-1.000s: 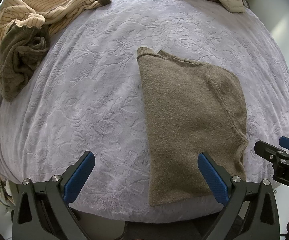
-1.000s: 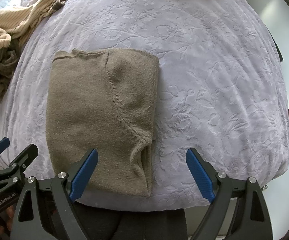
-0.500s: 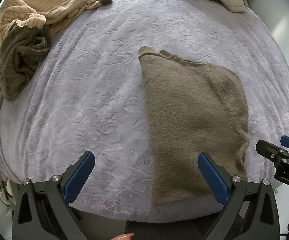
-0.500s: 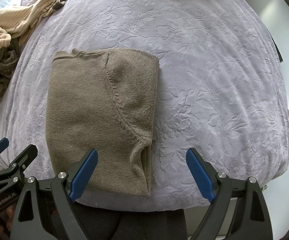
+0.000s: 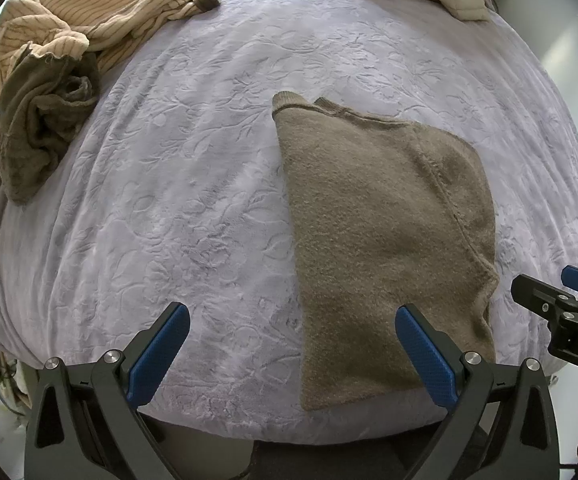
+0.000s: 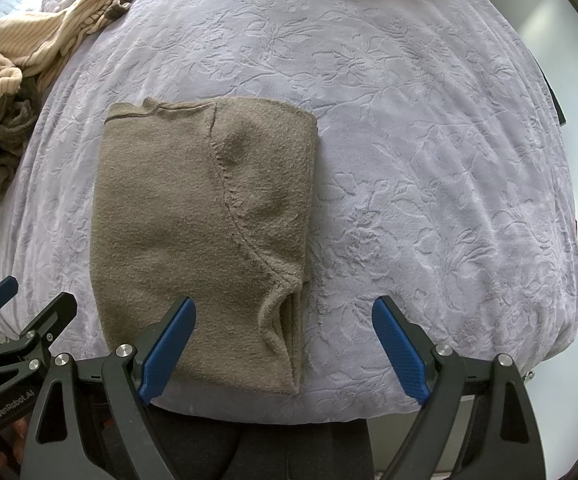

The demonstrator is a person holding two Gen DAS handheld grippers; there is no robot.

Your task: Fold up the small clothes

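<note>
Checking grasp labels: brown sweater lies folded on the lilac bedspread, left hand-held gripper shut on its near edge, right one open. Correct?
Not quite. The left hand-held gripper is open too, its jaws wide apart and holding nothing; the left wrist view shows this. The rest stands: the brown sweater lies folded on the lilac bedspread, and the right hand-held gripper is open.

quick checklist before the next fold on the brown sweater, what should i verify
1. Left gripper open and empty: ok.
2. Right gripper open and empty: ok.
3. Brown sweater lies flat on the lilac bedspread, sleeve side already folded in: ok.
4. Near hem within reach, close to both grippers: ok.
5. Space beyond the sweater bare for the next fold; striped top and dark crumpled garment lie apart: ok.
6. Layers aligned along the right edge: not ok, they splay near the hem.
</note>
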